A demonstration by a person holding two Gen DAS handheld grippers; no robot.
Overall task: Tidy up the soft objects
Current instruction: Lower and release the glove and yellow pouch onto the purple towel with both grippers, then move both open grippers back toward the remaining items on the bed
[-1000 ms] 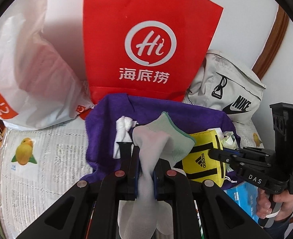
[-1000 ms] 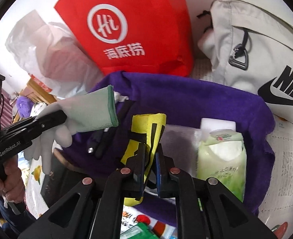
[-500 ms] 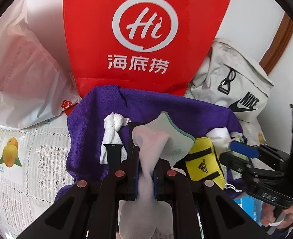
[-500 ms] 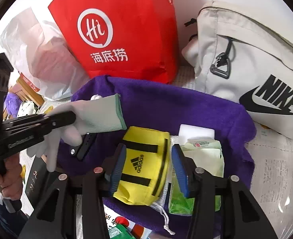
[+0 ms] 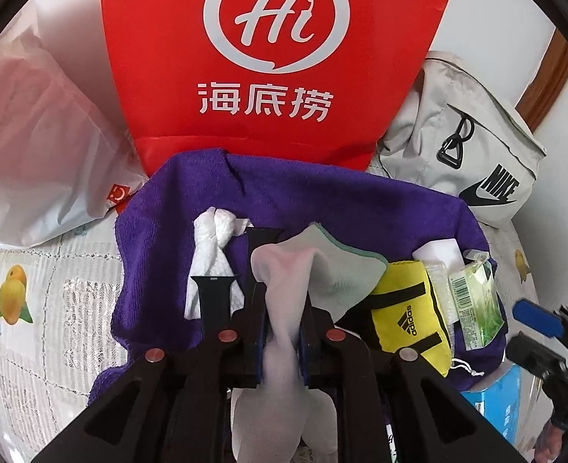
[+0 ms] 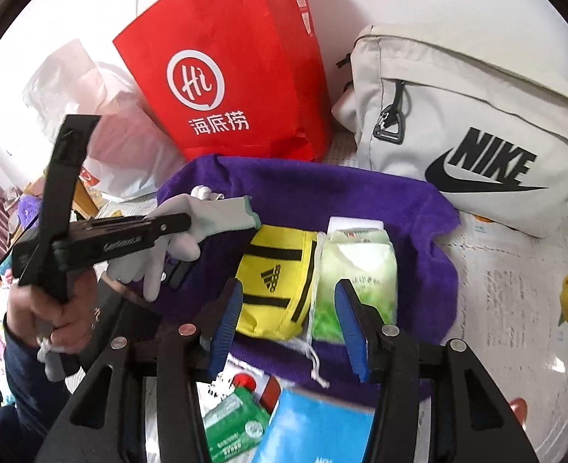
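Observation:
A purple towel (image 5: 322, 193) (image 6: 361, 185) lies spread on the table. On it rest a yellow Adidas pouch (image 5: 407, 308) (image 6: 276, 281), a green tissue pack (image 5: 472, 301) (image 6: 357, 266), a knotted white cloth (image 5: 214, 239) and black watch straps (image 5: 212, 301). My left gripper (image 5: 285, 320) (image 6: 183, 223) pinches a white glove with a green cuff (image 5: 322, 266) (image 6: 222, 212) just above the towel's left part. Its jaws are starting to open, with the glove still pressed between the pads. My right gripper (image 6: 290, 289) (image 5: 530, 335) stands open just behind the pouch and grips nothing.
A red paper bag (image 5: 276, 58) stands behind the towel, a white plastic bag (image 5: 33, 154) to its left, a grey Nike bag (image 6: 476, 135) to its right. A blue booklet (image 6: 314, 424) and a green pack (image 6: 233, 428) lie under the right gripper. A person's hand (image 6: 52, 308) holds the left gripper.
The right gripper let go of the yellow pouch, opened wide and drew back; the pouch now lies on the towel. The left gripper came closer to the towel with the glove.

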